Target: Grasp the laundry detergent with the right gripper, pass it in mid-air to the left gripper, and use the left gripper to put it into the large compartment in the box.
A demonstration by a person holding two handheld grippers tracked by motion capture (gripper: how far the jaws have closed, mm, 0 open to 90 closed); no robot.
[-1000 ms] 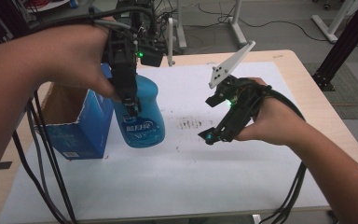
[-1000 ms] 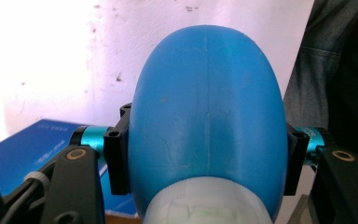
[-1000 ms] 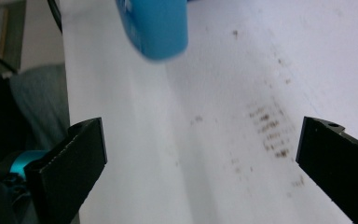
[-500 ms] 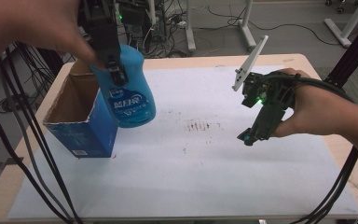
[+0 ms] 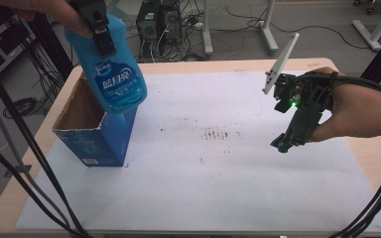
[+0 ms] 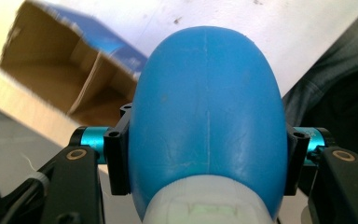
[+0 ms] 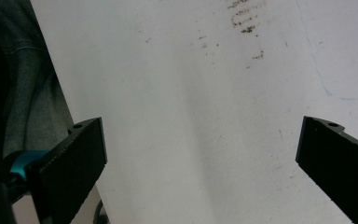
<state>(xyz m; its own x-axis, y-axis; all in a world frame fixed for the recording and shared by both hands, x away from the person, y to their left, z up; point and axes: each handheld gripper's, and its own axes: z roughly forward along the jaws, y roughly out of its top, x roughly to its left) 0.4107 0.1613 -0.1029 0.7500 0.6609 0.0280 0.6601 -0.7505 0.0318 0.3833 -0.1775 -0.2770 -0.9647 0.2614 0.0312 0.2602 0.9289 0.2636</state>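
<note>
Left gripper (image 6: 207, 163) clenched on blue bottle (image 5: 111, 69) above open box (image 5: 96, 134); right gripper (image 7: 200, 163) released over desk (image 5: 218, 163).

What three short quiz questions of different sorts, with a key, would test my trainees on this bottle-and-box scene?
1. True or false: the blue bottle rests on the white sheet.
2. Which gripper stands open? A left gripper B right gripper
3. Fill in: the top of the cardboard box is ____.

Key
1. False: the left gripper holds it in the air above the box.
2. B: its jaws stand wide apart over the bare sheet, while the left ones clamp the bottle's sides.
3. Open.
</note>
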